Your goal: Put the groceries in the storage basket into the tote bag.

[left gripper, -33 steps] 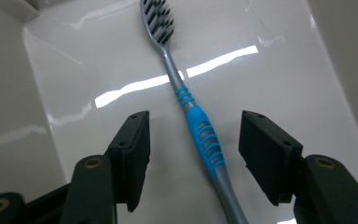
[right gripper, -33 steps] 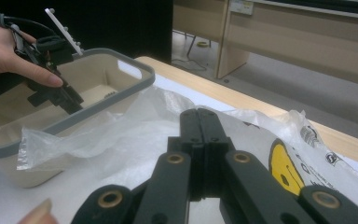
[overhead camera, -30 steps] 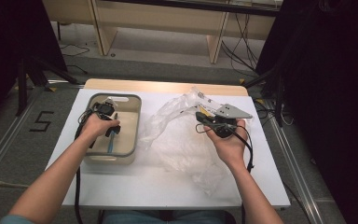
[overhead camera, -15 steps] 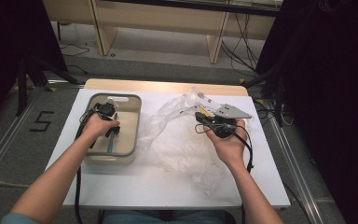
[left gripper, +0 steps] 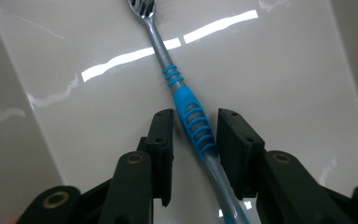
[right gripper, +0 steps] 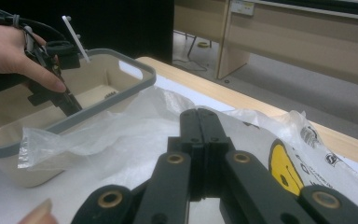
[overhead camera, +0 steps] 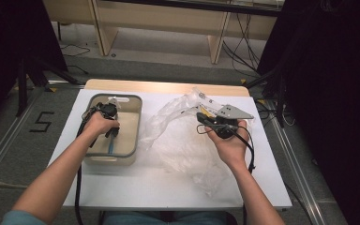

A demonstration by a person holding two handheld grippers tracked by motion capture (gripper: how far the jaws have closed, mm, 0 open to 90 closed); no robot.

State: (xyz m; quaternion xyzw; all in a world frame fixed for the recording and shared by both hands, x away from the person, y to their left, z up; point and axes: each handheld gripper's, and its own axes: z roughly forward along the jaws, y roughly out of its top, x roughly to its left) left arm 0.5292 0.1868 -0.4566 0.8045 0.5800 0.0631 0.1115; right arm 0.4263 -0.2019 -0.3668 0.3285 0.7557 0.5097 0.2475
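Note:
A toothbrush with a blue ribbed grip and a grey neck lies on the pale floor of a beige tub; its blue end shows in the high view too. My left gripper reaches down into the tub and stands open, one jaw on each side of the brush handle. My right gripper is shut, jaws pressed flat together with nothing visible between them, hovering over a crumpled clear plastic bag. From above, the right gripper is right of the tub.
The tub has a grey rim and sits at the left of the white table. The bag carries a yellow smiley print. Wooden desk legs and cables are on the floor beyond the table's far edge.

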